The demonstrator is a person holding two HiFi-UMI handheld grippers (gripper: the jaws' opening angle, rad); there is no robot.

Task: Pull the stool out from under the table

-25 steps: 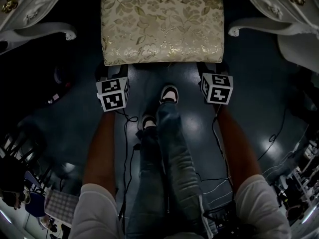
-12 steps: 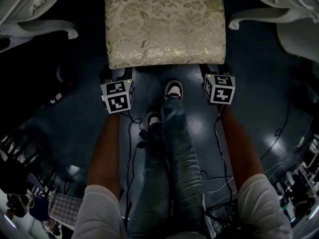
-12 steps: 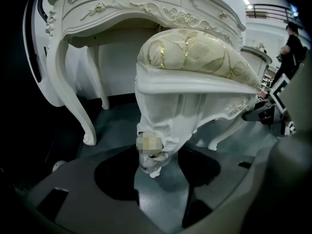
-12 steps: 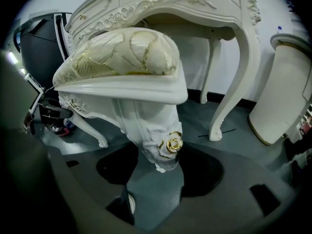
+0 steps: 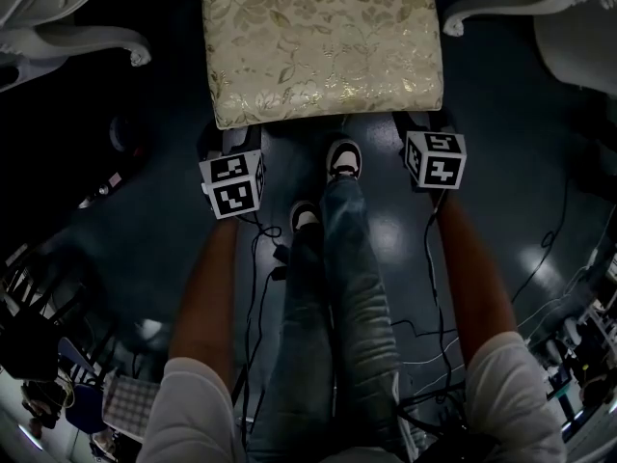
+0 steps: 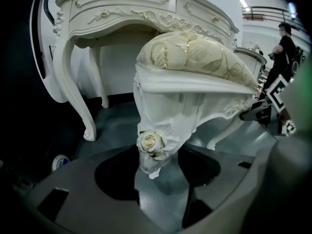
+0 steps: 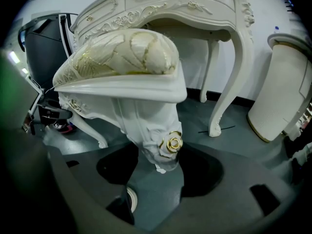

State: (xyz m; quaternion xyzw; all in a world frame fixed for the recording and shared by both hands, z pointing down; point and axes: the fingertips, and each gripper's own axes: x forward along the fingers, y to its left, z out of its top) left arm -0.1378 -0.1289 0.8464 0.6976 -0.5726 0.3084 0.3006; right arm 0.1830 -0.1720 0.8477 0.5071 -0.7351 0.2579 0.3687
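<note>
The stool is drawn further out from the table than a second ago (nearly clear). Its front legs are clamped by the left claw and right claw.

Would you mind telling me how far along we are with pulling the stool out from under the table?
Done: most of the stool shows clear of the table in the head view, though its far edge is cut off. In hand: the left tool and right tool are each closed on one of the stool's front legs. Left: perhaps a little more pulling, then letting go.
</note>
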